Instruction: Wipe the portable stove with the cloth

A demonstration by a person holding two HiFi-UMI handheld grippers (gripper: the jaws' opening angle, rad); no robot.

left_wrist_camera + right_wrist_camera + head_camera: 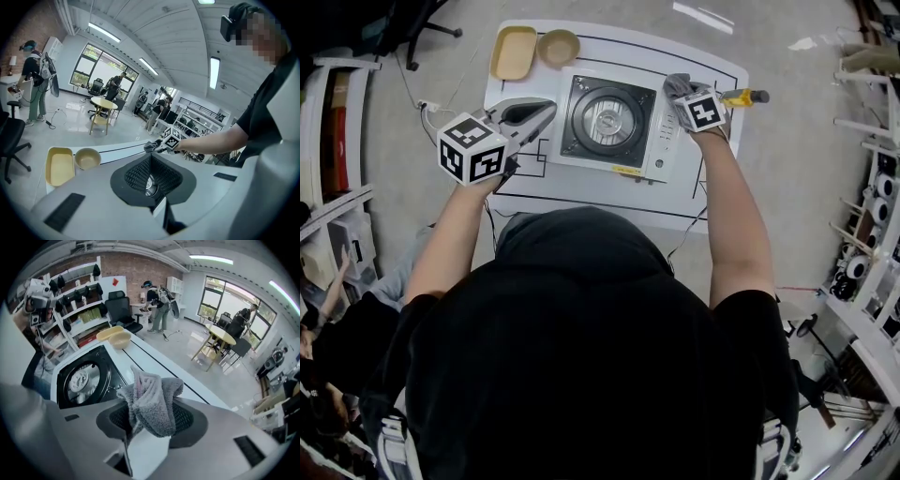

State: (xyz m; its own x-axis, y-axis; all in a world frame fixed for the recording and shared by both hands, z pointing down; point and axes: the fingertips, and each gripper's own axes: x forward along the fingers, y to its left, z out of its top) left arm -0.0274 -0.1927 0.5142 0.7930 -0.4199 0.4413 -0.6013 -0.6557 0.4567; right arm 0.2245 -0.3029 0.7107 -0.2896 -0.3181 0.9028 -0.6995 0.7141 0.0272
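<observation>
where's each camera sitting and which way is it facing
Head view: on the person's head, looking down at the stove; both forearms, left tool and right tool show.
Left gripper view: on the left tool, facing the right tool; shut jaws show.
Right gripper view: on the right tool, facing the stove; jaws clamp the cloth.
Shared: the stove, in head and right gripper views.

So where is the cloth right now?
In the head view the grey cloth is on the right, pinched in the right tool. It sits by the right edge of the portable stove, beside its white control panel.
</observation>
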